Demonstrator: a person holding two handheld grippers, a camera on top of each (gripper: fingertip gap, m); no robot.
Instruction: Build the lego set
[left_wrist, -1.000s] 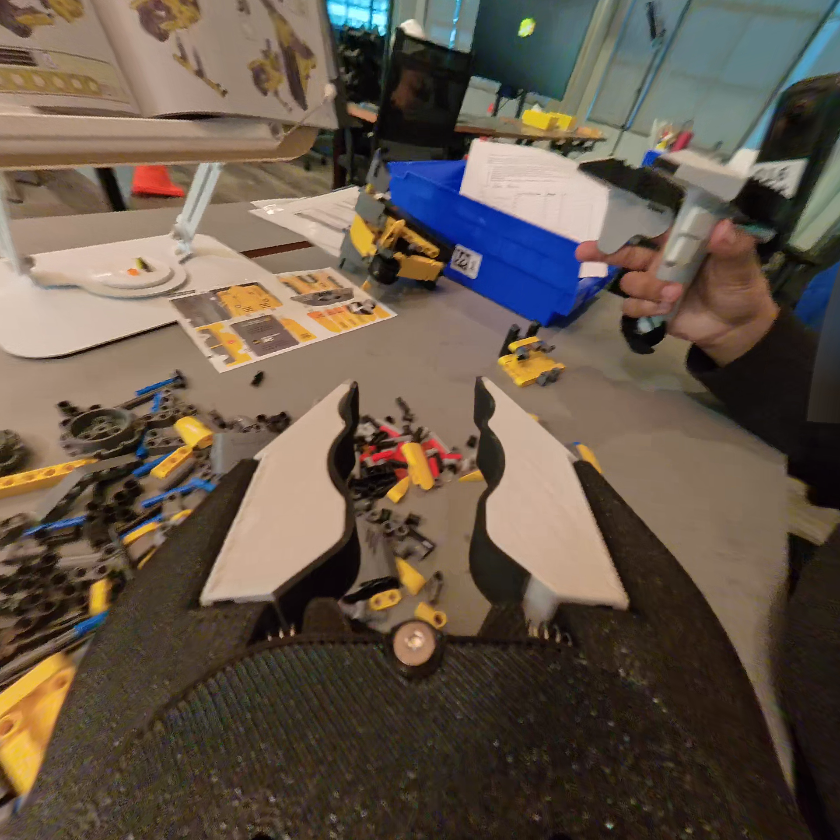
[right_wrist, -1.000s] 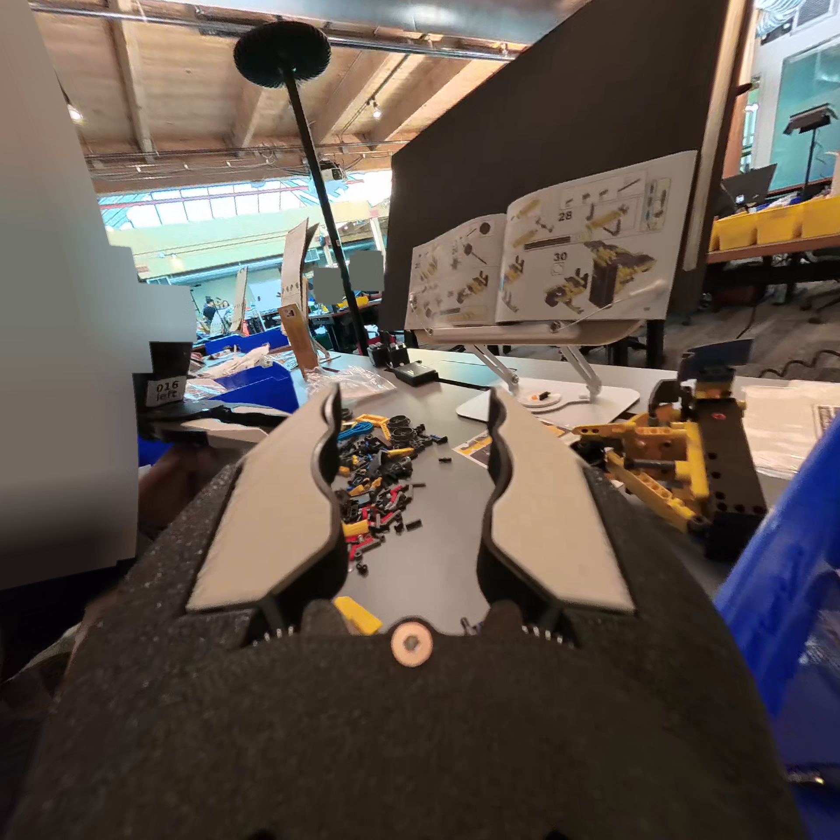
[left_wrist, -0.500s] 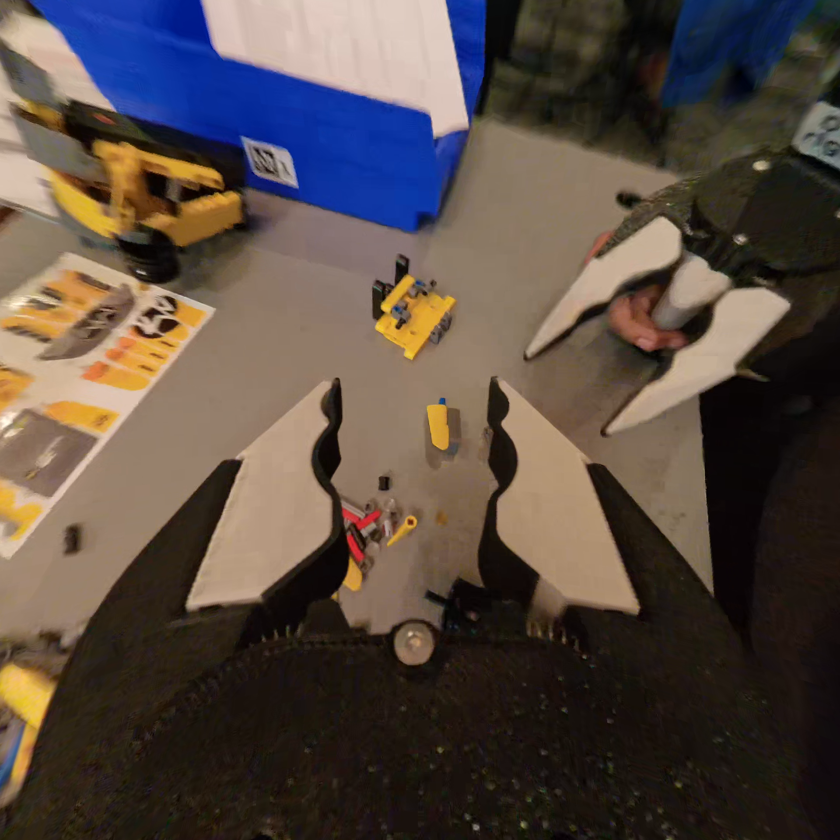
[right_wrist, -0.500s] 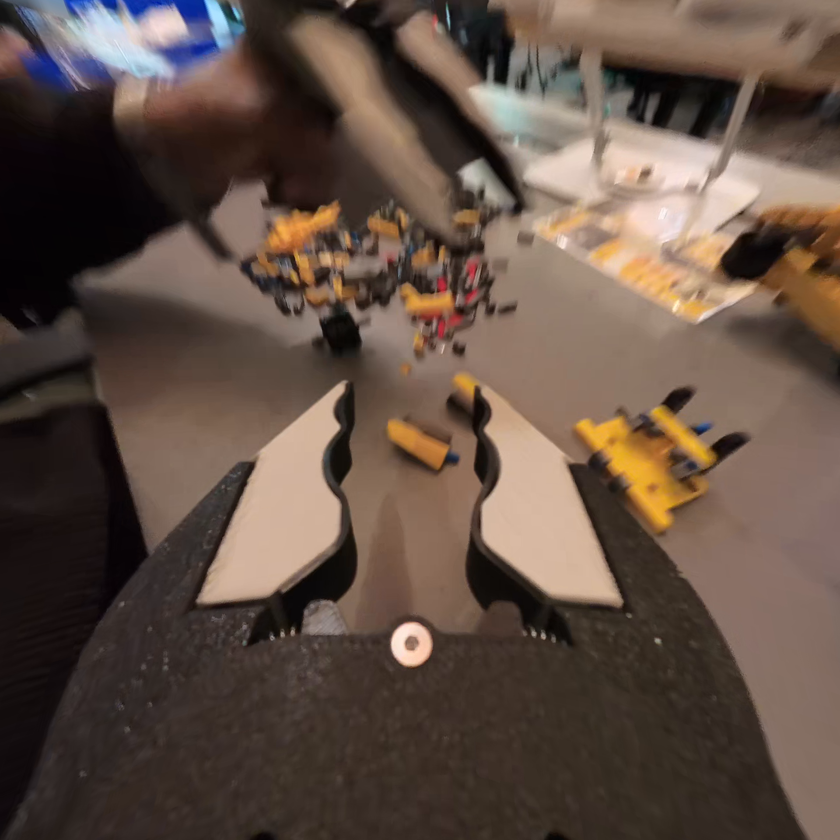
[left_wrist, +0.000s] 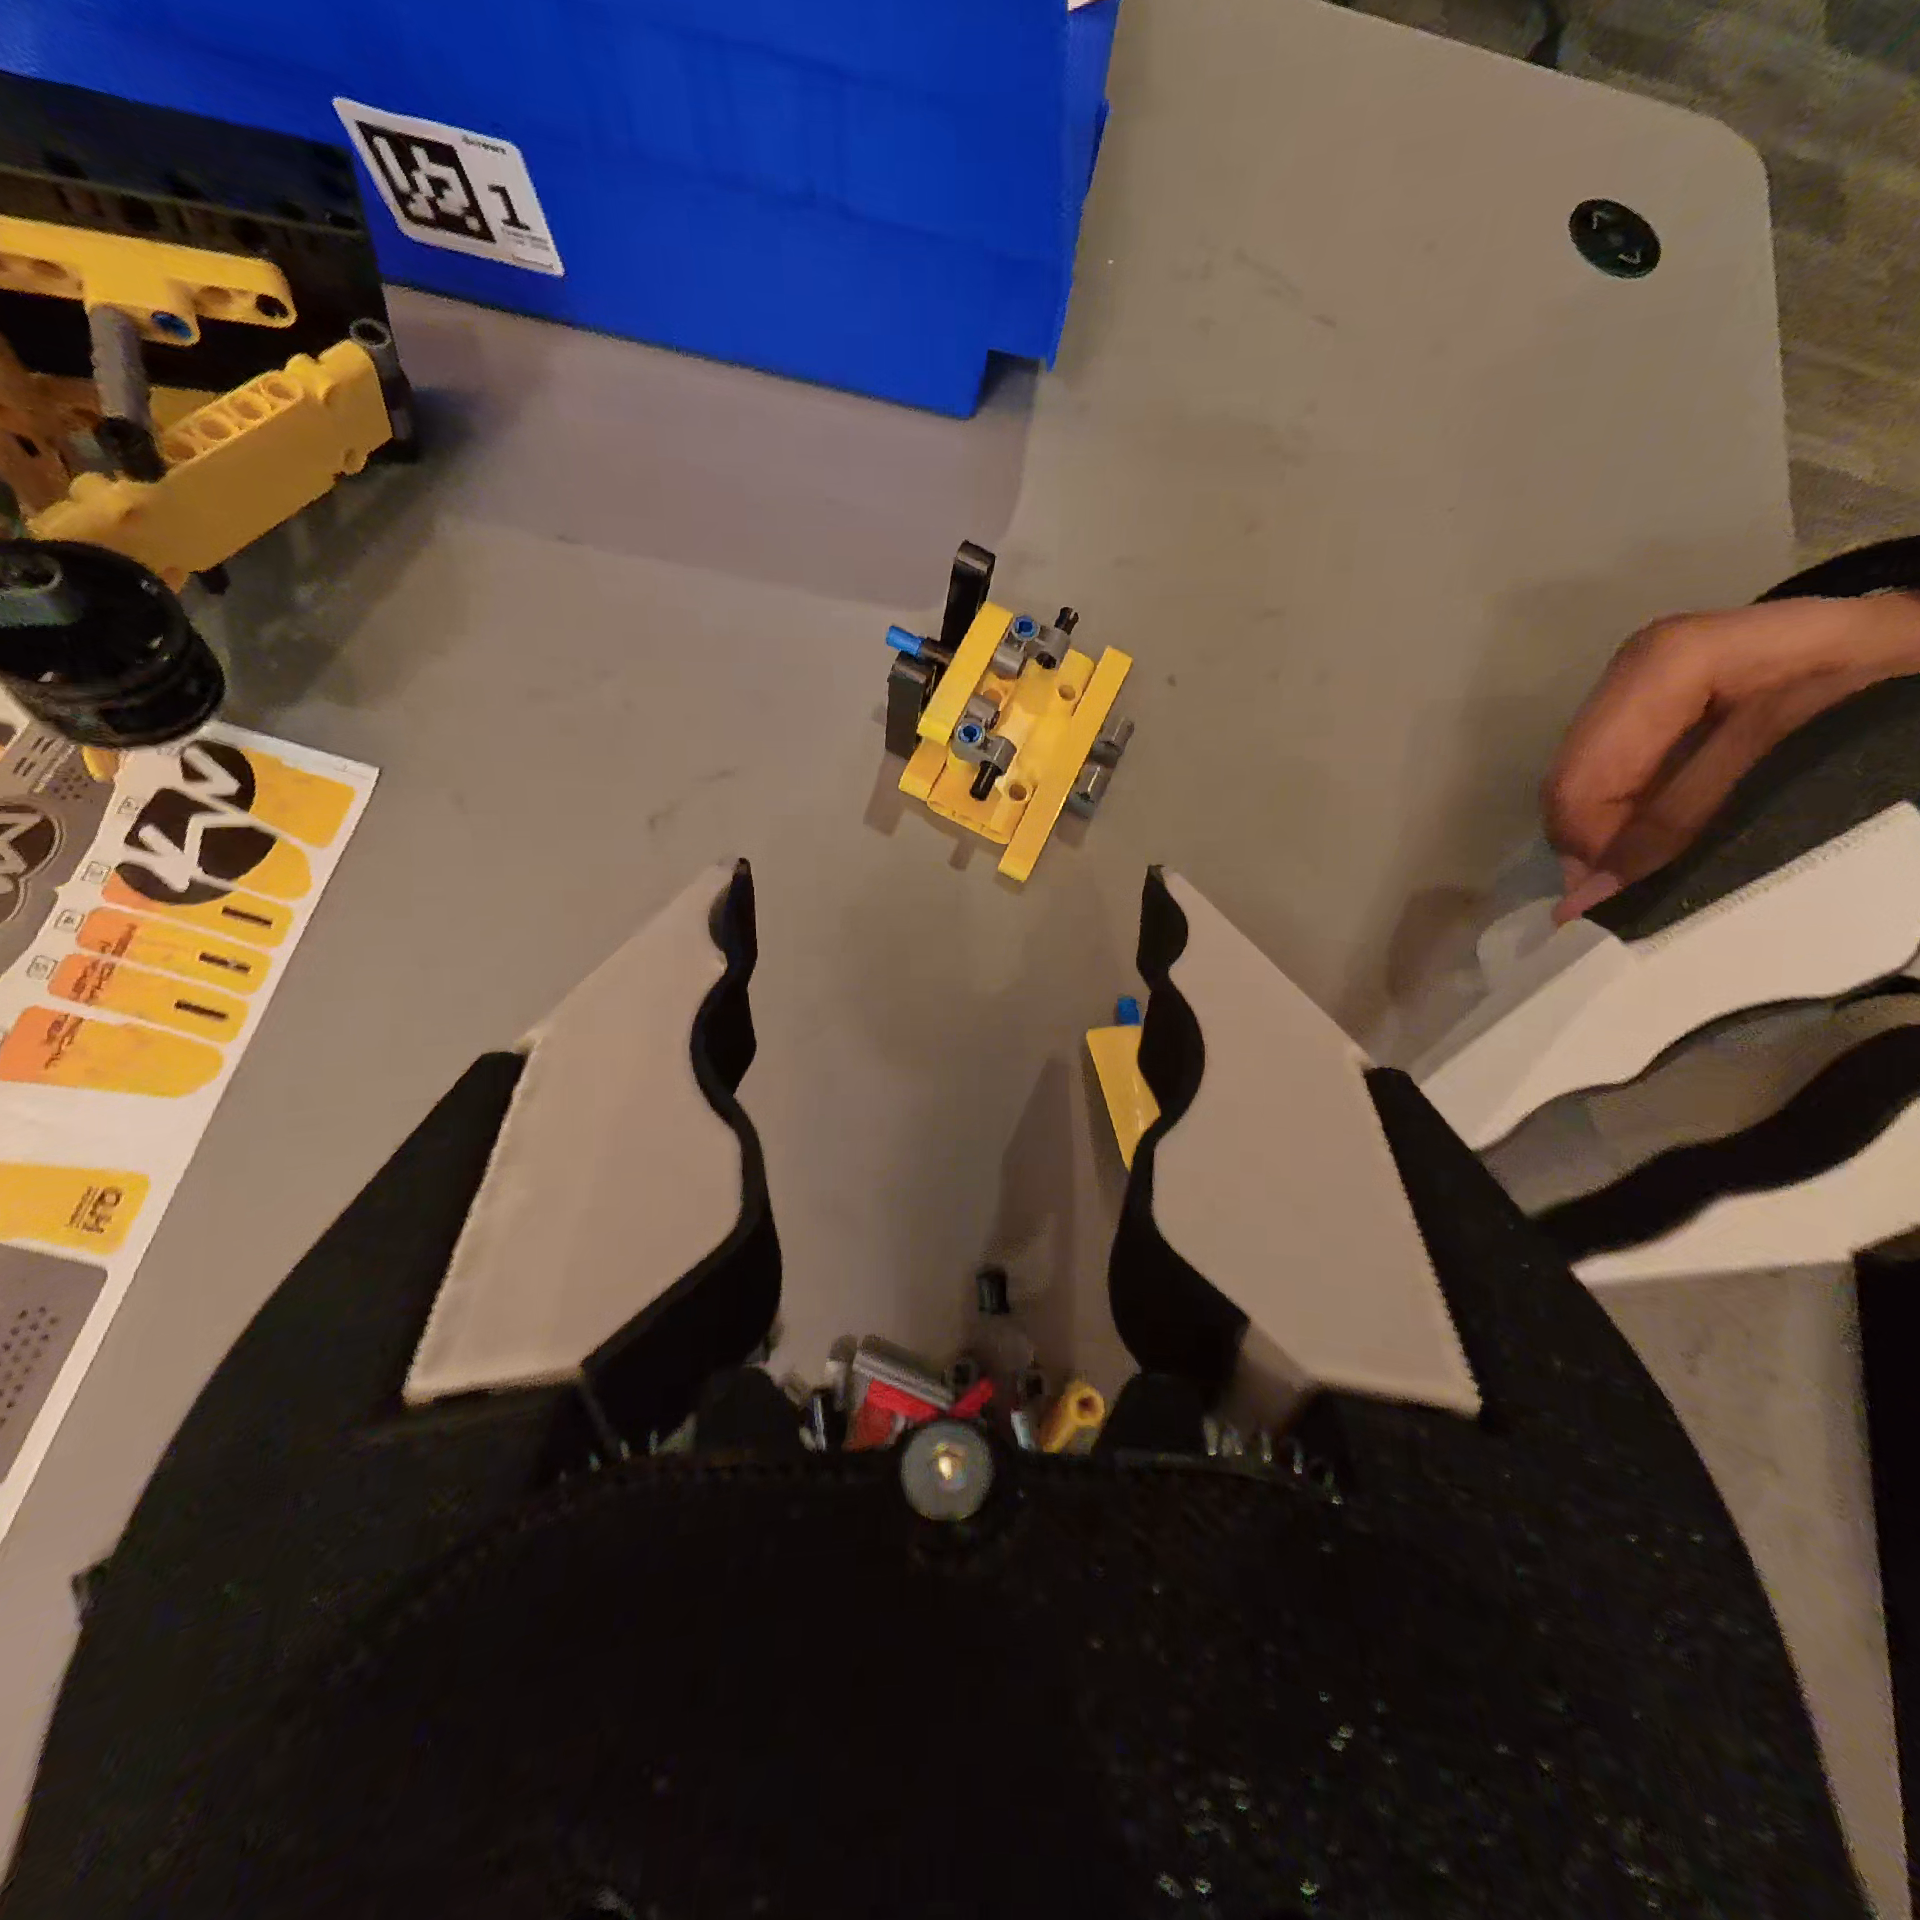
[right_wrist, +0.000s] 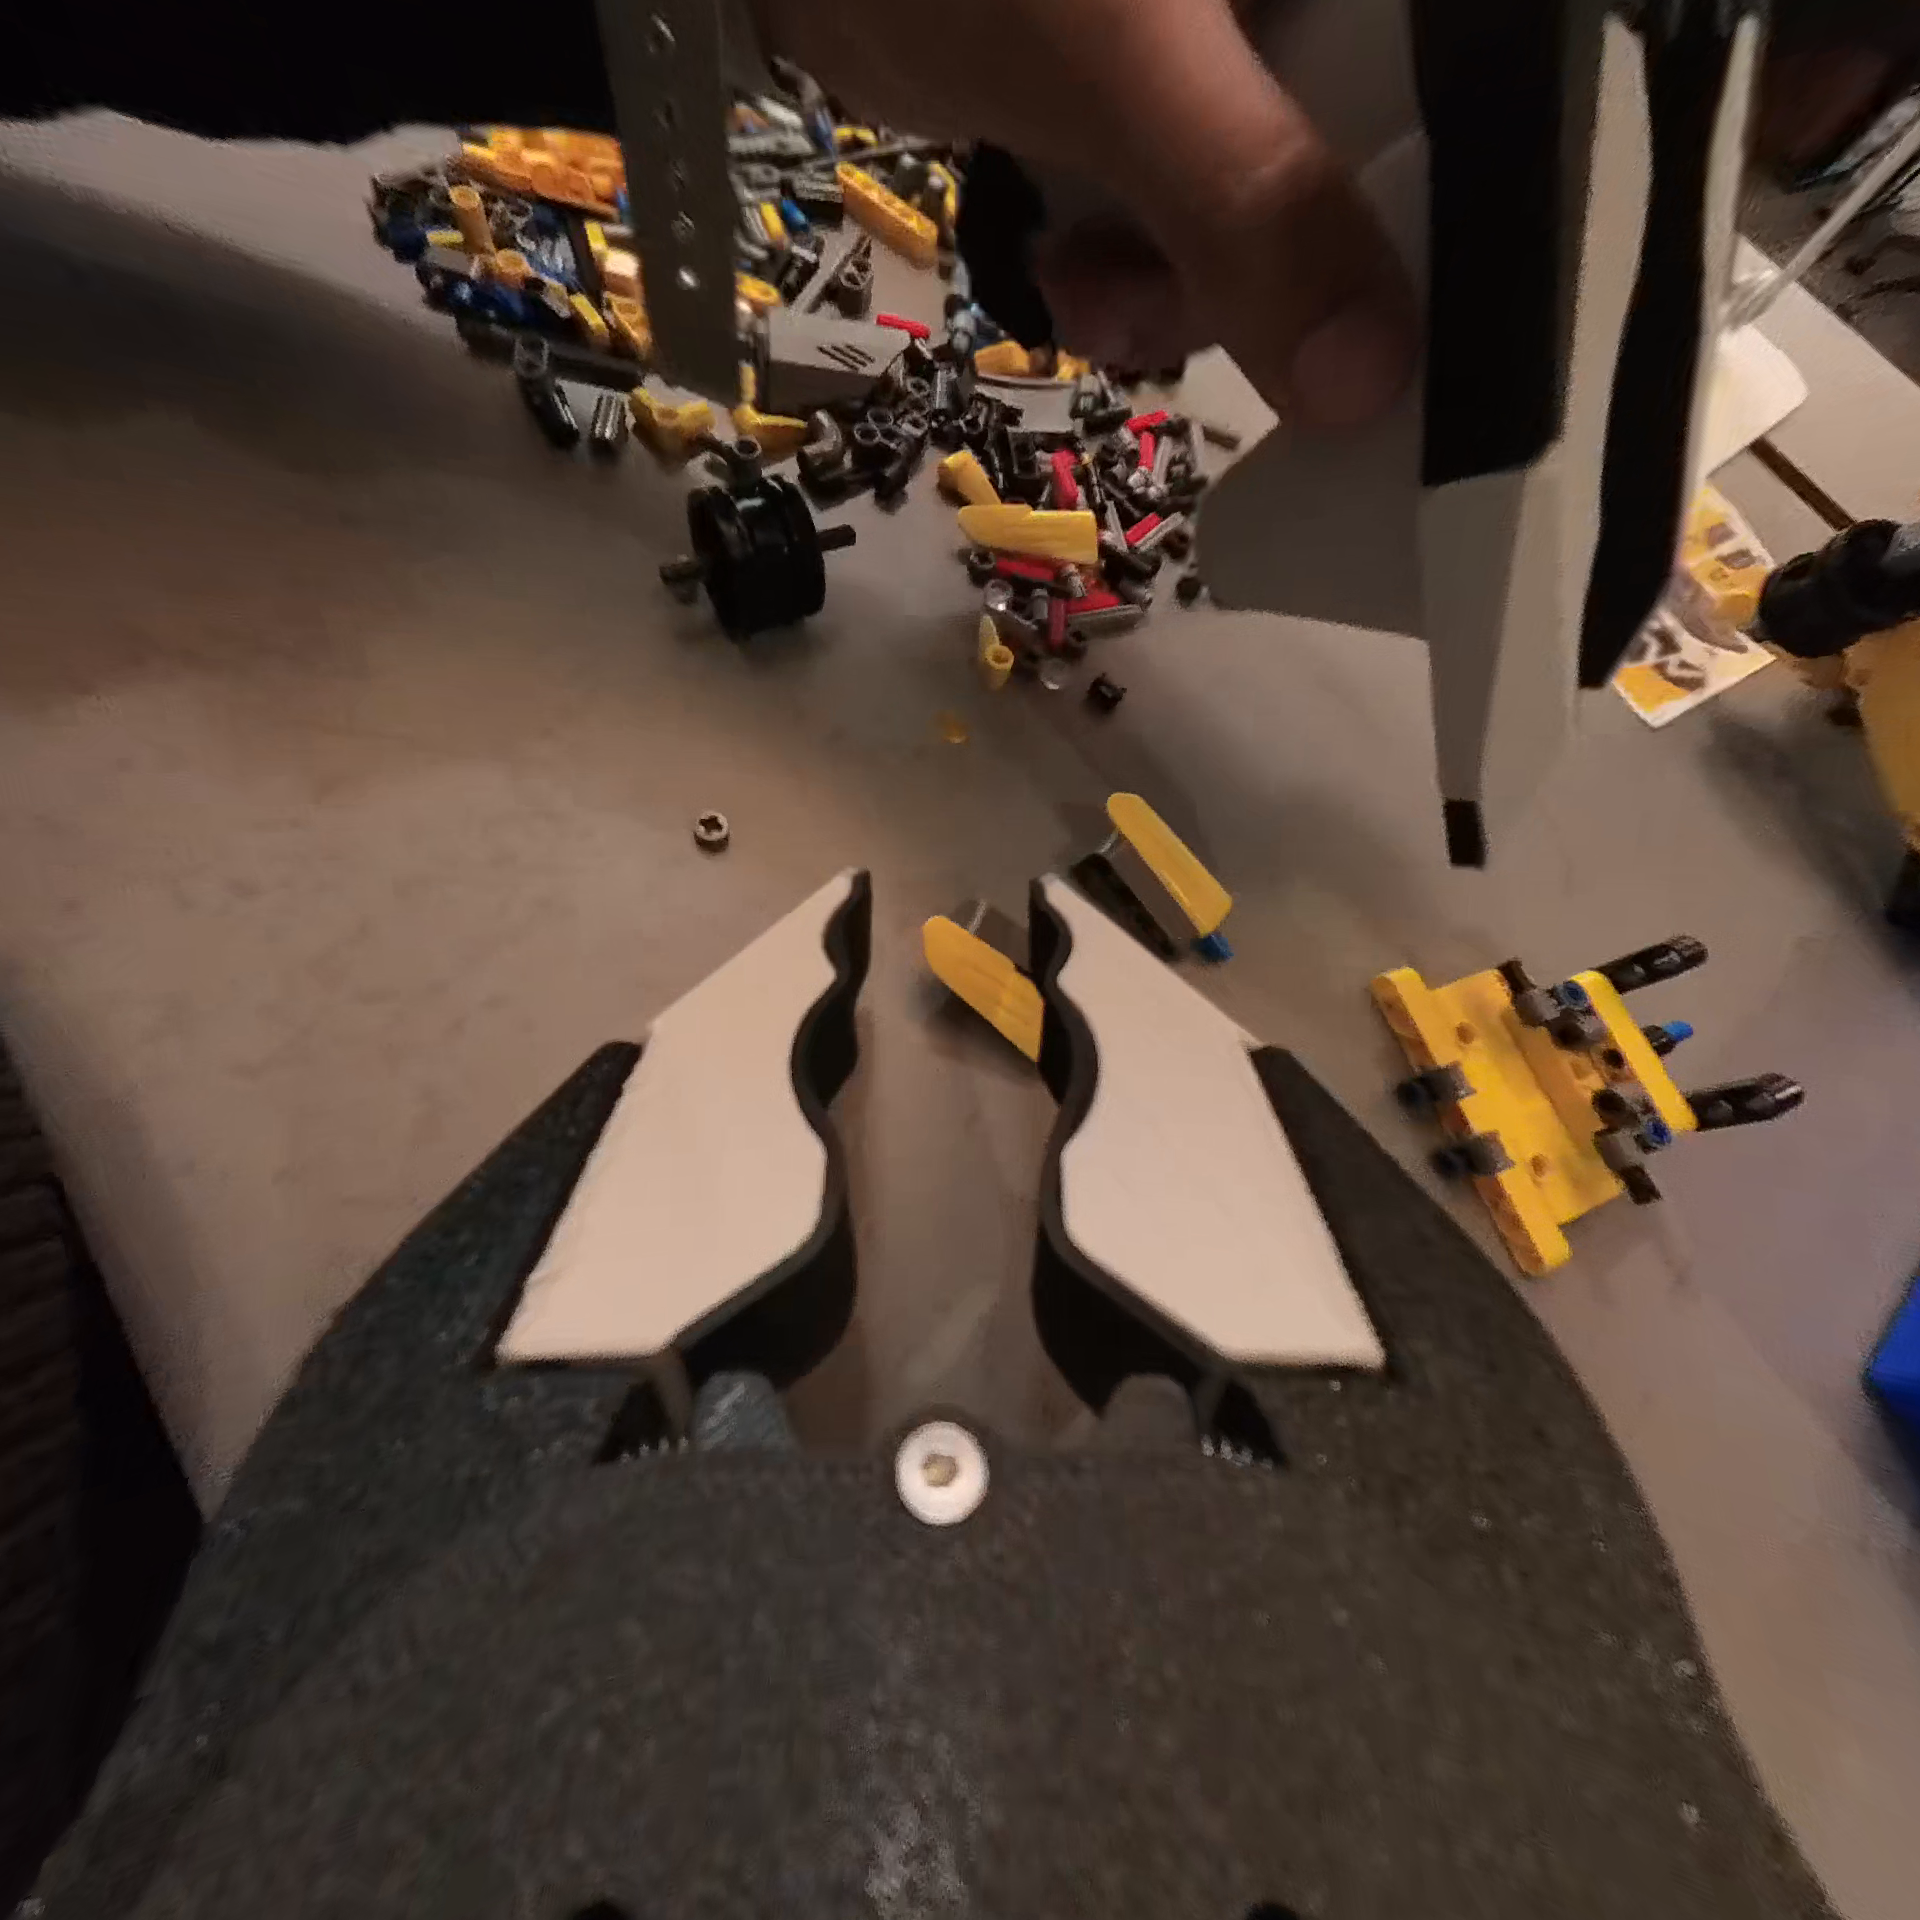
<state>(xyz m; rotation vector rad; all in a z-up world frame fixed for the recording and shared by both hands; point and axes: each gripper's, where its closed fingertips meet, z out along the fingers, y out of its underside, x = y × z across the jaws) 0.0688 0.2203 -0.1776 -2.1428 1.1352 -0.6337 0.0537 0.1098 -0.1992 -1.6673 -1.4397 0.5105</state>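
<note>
The left gripper (left_wrist: 943, 883) is hanging over the grey bench (left_wrist: 1351, 436) with its jaws spread wide and gripping nothing. A small yellow piece with a blue pin (left_wrist: 1120, 1081) is lying on the bench just inside its right finger, partly hidden by it, and a scatter of red, grey and yellow bits (left_wrist: 935, 1387) is showing at the base of the jaws. Just ahead, a yellow sub-assembly with black and grey pins (left_wrist: 1006, 727) is sitting alone. Farther off, a blue bin (left_wrist: 727, 187) is standing at the back, a larger yellow-and-black model (left_wrist: 156, 416) to its left, and a sticker sheet (left_wrist: 156, 987) is lying at the left edge.

The right gripper (right_wrist: 948, 894) is also released, jaws apart, poised low over a yellow panel piece (right_wrist: 982, 987) lying between its fingertips; whether a finger is touching it cannot be told. A second yellow panel piece (right_wrist: 1169, 873) is lying just beyond the right finger. A black wheel on an axle (right_wrist: 756, 556) and a heap of loose parts (right_wrist: 831, 312) are resting farther out.
</note>
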